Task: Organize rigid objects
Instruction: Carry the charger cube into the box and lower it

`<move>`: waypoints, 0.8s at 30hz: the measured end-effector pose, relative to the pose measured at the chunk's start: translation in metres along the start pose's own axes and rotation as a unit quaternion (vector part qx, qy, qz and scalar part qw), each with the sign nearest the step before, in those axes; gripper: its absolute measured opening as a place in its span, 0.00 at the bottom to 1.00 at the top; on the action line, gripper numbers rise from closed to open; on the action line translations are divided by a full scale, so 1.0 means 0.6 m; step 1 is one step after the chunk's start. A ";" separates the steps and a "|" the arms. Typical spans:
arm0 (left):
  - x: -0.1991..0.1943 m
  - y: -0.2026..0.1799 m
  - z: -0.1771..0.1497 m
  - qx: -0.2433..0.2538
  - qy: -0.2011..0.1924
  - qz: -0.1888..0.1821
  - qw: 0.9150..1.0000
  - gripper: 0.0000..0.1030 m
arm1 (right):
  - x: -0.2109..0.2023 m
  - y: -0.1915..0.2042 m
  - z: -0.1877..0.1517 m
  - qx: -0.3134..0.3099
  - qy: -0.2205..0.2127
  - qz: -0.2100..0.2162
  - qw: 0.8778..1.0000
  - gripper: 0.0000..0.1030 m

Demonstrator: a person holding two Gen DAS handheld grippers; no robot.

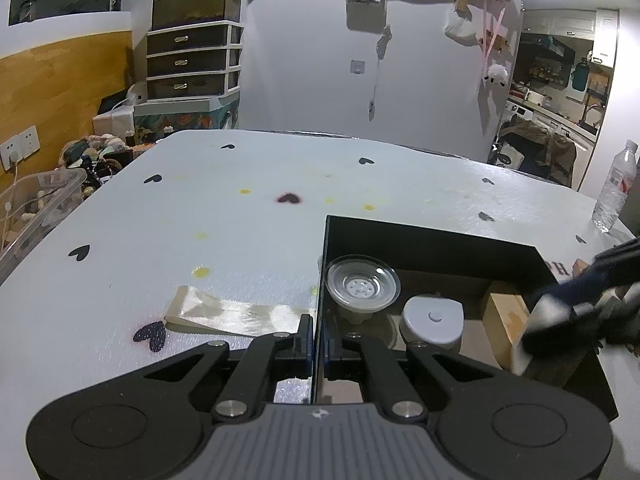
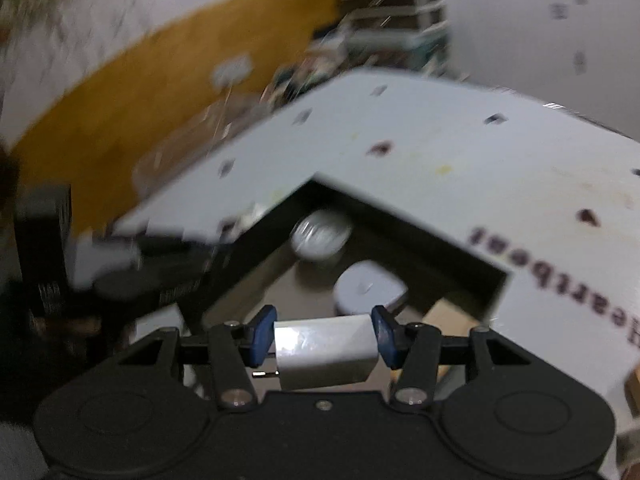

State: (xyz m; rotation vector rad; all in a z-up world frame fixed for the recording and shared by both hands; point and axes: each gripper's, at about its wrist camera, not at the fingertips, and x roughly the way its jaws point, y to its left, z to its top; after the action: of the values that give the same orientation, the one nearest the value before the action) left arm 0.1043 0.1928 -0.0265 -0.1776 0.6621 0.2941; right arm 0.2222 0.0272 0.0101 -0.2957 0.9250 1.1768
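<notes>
Wedge (image 1: 236, 316) beside black box (image 1: 432, 236)

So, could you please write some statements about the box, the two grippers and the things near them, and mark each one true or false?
1. The right gripper holds a white plug-like block between its blue pads. True.
2. The left gripper stands wide open. False: it is shut, clamped on the near wall of the black box.
3. The box is empty. False: a clear round dish and a grey lidded item lie inside.
4. A water bottle stands on the table. True.
5. The cream wedge lies inside the box. False: it lies on the table beside the box.
</notes>
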 end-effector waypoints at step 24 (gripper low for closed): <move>-0.001 0.011 0.002 -0.007 -0.002 -0.017 1.000 0.04 | 0.026 0.004 -0.014 -0.062 0.084 0.028 0.994 0.18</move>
State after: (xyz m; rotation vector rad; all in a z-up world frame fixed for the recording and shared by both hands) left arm 0.1027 0.1995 -0.0256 -0.2021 0.6534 0.2673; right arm 0.2174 0.0331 -0.0061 -0.4780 1.0135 1.2780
